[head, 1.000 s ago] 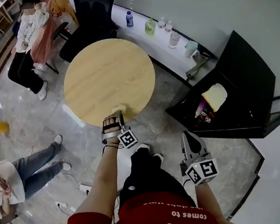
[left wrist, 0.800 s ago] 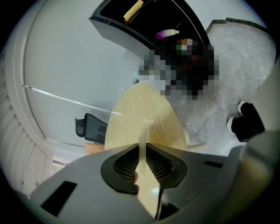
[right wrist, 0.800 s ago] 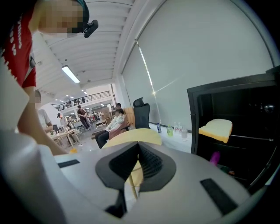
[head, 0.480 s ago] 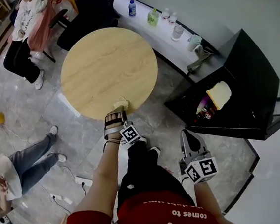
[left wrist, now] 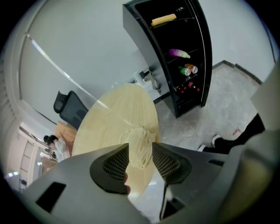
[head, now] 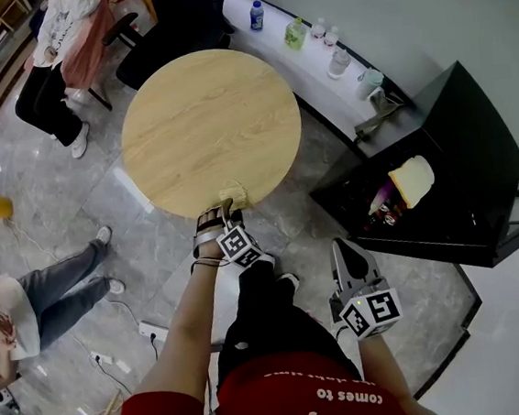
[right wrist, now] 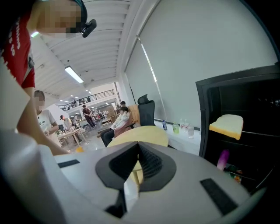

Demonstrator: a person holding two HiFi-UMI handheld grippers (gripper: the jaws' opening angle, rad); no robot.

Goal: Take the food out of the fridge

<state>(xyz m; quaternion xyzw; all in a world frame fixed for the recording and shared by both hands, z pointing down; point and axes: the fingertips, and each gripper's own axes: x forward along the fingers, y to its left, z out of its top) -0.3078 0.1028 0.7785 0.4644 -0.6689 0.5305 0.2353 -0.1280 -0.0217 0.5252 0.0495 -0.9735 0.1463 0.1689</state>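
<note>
Noodles (head: pixel 233 194): on the table's (head: pixel 204 116) near edge, between the left gripper's (left wrist: pixel 140 144) jaws.
Left gripper: jaws have just been opening; the pads stand clear of the noodles, so they are released.
Right gripper (right wrist: pixel 138 148): clenched, empty.
Fridge (head: pixel 473 133): open; bread (head: pixel 413 179) and cans (head: pixel 387 213) remain inside.
Finding: one item apparently delivered; more fetching is due.

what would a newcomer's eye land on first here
The round light-wood table fills the middle, with a pale yellow noodle bundle at its near edge between the left gripper jaws, which have just been opening. To the right, a black open fridge shows a yellow bread slice on its shelf.
</note>
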